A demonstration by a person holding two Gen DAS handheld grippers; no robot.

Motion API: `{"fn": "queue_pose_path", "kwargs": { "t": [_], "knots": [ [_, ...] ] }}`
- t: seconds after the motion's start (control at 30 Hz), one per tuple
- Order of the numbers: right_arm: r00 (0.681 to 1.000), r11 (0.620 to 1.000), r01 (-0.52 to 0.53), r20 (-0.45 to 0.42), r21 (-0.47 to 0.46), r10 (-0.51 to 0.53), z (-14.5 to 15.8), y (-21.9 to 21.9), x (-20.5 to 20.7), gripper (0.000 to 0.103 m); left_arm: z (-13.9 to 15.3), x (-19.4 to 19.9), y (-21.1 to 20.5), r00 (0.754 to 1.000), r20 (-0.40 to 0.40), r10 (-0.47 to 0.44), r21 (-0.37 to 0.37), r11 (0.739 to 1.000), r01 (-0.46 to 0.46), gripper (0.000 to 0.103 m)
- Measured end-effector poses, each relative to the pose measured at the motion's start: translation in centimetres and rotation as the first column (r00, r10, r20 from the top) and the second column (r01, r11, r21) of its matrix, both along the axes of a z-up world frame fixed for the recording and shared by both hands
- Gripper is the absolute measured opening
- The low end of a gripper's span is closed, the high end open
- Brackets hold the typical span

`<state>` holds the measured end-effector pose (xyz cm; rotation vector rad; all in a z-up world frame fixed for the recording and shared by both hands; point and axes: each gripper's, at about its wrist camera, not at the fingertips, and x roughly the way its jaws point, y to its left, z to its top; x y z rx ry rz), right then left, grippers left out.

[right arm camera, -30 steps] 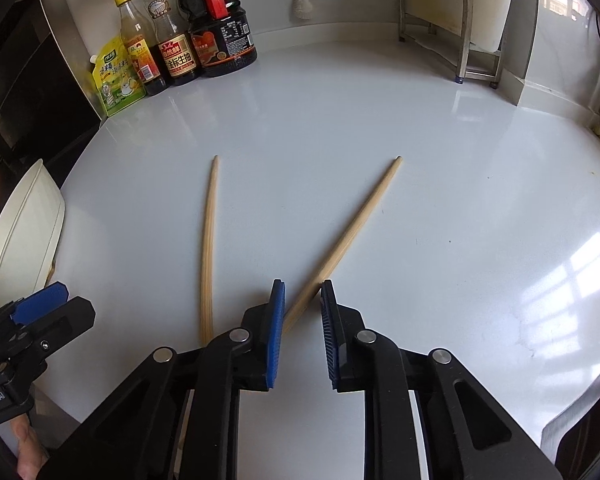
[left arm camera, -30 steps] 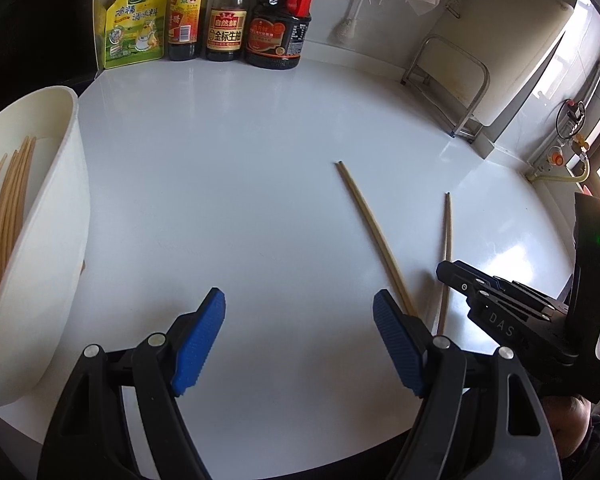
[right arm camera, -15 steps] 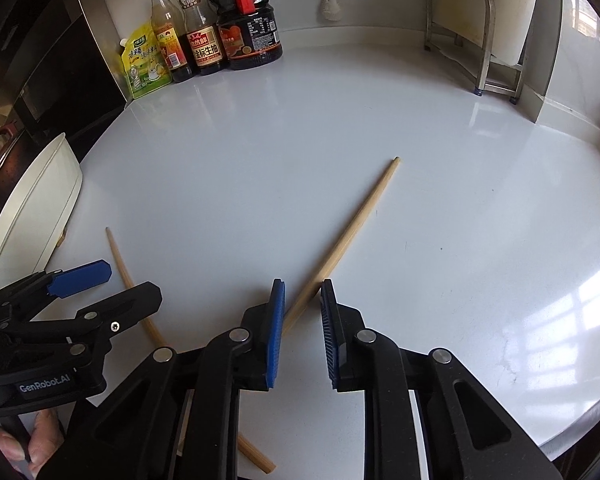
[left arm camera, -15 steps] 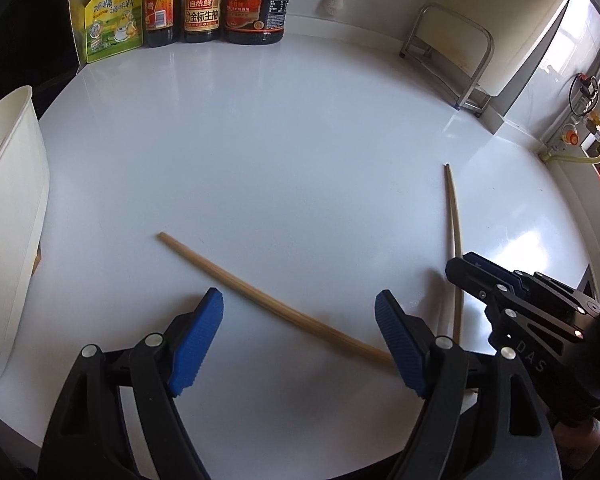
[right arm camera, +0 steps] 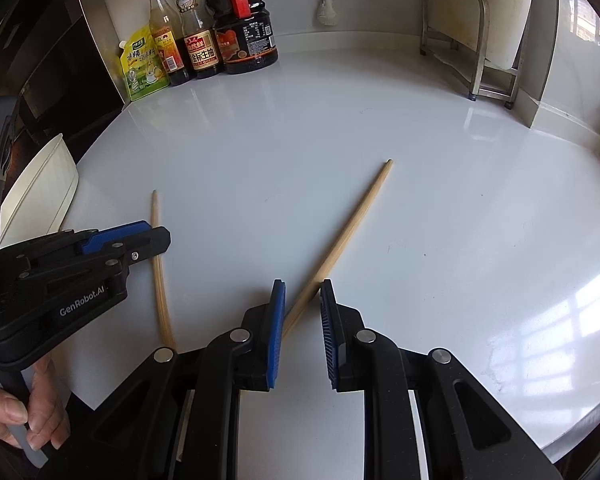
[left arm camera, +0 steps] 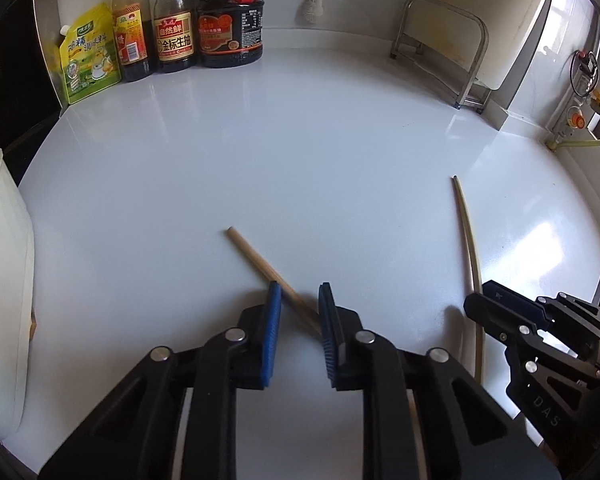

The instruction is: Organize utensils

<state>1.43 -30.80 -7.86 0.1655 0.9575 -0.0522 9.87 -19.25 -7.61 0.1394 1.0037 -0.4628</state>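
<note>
Two wooden chopsticks lie on the white counter. My left gripper [left arm camera: 299,298] is narrowed around the left chopstick [left arm camera: 260,265], which runs diagonally between its blue pads with a gap still showing on each side. My right gripper [right arm camera: 302,294] holds the thick end of the right chopstick [right arm camera: 348,224] between its pads. That chopstick shows in the left wrist view [left arm camera: 469,232] too. The left gripper shows in the right wrist view [right arm camera: 124,236] over the left chopstick [right arm camera: 160,280].
A white container [left arm camera: 4,280] stands at the counter's left edge. A yellow sauce pouch [left arm camera: 87,60] and three sauce bottles [left arm camera: 204,20] line the back wall. A metal rack [left arm camera: 444,40] stands at the back right.
My left gripper has narrowed from wide open to close around the left chopstick. The right gripper's pads have spread a little around the right chopstick.
</note>
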Motion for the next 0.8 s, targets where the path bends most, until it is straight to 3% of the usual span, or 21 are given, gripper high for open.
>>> {"fn": "queue_pose_path", "kwargs": {
  "t": [0.1, 0.37, 0.57, 0.63, 0.8],
  "knots": [
    [1.0, 1.0, 0.0, -0.001, 0.001, 0.0, 0.0, -0.1, 0.0, 0.015, -0.1, 0.5, -0.5, 1.0, 0.023, -0.021, 0.022, 1.0, 0.02, 0.007],
    [1.0, 1.0, 0.009, 0.003, 0.012, -0.009, 0.0, -0.6, 1.1, 0.015, -0.1, 4.2, -0.8, 0.998, 0.028, -0.048, 0.057, 0.997, 0.046, 0.007],
    [1.0, 1.0, 0.017, 0.012, 0.014, -0.017, 0.0, -0.4, 2.1, 0.015, 0.1, 5.2, 1.0, 1.0, -0.03, -0.005, 0.008, 1.0, 0.005, 0.008],
    [1.0, 1.0, 0.021, 0.017, 0.019, -0.022, -0.1, -0.3, 2.2, 0.015, 0.3, 5.0, 1.9, 0.999, -0.037, 0.018, -0.019, 1.0, -0.019, 0.01],
    [0.999, 0.999, 0.036, 0.034, -0.002, -0.036, 0.3, 0.1, 1.8, 0.015, 1.6, 3.5, 3.0, 0.999, 0.028, 0.031, -0.001, 1.0, -0.031, 0.028]
  ]
}}
